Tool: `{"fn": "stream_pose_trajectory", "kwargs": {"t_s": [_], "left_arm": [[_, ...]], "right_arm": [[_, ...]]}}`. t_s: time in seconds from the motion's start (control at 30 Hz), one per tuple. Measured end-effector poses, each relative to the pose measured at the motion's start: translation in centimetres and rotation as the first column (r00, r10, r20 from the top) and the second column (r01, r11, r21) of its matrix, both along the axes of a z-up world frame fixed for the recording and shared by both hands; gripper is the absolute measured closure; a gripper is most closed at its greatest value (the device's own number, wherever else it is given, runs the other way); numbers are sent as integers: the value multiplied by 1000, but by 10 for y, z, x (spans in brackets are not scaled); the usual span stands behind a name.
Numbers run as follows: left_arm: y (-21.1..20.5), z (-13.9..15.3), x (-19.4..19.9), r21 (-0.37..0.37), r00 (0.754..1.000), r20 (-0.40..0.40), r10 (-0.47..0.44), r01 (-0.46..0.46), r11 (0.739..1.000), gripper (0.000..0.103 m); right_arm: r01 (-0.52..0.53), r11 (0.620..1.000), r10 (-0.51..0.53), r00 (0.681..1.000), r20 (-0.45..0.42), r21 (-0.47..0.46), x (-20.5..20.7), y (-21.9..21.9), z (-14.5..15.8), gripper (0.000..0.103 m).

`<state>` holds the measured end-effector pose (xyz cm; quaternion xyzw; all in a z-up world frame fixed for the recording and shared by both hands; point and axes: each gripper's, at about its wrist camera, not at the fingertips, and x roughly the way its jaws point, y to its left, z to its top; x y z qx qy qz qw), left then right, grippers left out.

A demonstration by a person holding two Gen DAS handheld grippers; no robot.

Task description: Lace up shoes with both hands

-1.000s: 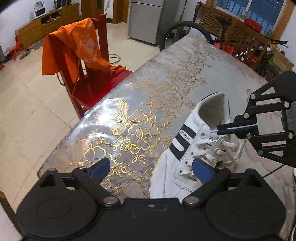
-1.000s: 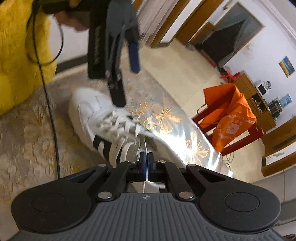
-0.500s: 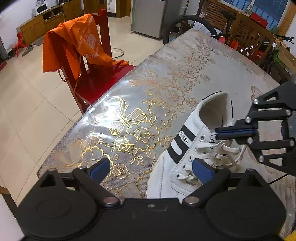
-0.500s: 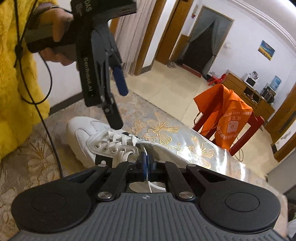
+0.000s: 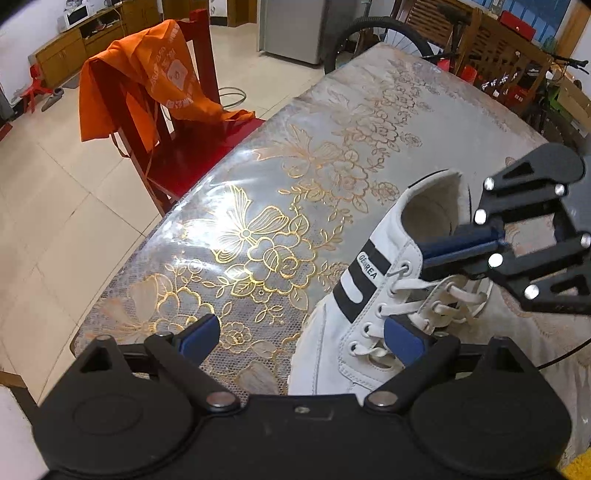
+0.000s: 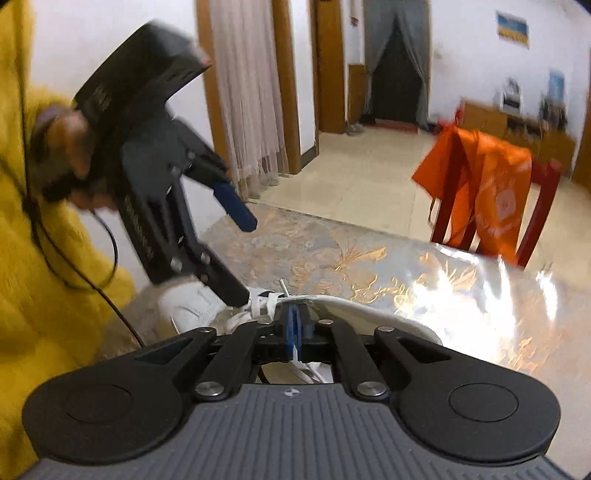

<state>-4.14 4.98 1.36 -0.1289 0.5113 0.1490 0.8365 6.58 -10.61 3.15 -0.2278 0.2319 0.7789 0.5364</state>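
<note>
We see the white shoe [image 5: 354, 325] lying lengthwise, heel opening away from left camera; left gripper [image 5: 303, 334] spread wide, empty; right gripper [image 6: 293, 325] pinching the lace [image 6: 301, 363], jaws just easing apart

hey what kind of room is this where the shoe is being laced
Most likely a home's living and dining room: a table under a floral cover, a red wooden chair draped with an orange cloth, a refrigerator and a bicycle by the wall.
</note>
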Motion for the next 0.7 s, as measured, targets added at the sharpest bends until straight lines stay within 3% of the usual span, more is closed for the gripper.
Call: {"fn": "stream_pose_trajectory", "kwargs": {"t_s": [0.07, 0.13, 0.27, 0.37, 0.5, 0.57, 0.63, 0.7], "left_arm": [[0, 0, -1, -3, 1000, 2, -4, 4, 1000, 8], [0, -1, -3, 2, 1000, 3, -14, 14, 1000, 8], [-3, -3, -6, 18, 999, 2, -47, 47, 999, 8], [-6, -5, -11, 19, 998, 5, -65, 65, 998, 8], [-6, -9, -22, -1, 997, 20, -80, 80, 997, 8], [-6, -10, -27, -13, 996, 26, -83, 83, 996, 8], [-5, -12, -31, -25, 996, 34, -85, 86, 996, 8], [-3, -13, -34, -41, 995, 45, -88, 90, 995, 8]], "right_arm": [[27, 1000, -27, 1000, -7, 2, 2, -2, 4, 84], [54, 998, -54, 999, 8, 14, 3, -6, 10, 66], [57, 997, -58, 997, 40, 49, -7, -9, 29, 65], [-14, 999, 8, 989, 146, 40, -29, 6, 31, 66], [-100, 994, 107, 950, 294, -39, -55, 27, 11, 80], [-90, 992, 111, 952, 286, -84, -57, 35, 1, 84], [-55, 993, 79, 967, 240, -108, -54, 41, -3, 96], [-4, 995, 24, 982, 189, -103, -51, 41, 2, 98]]}}
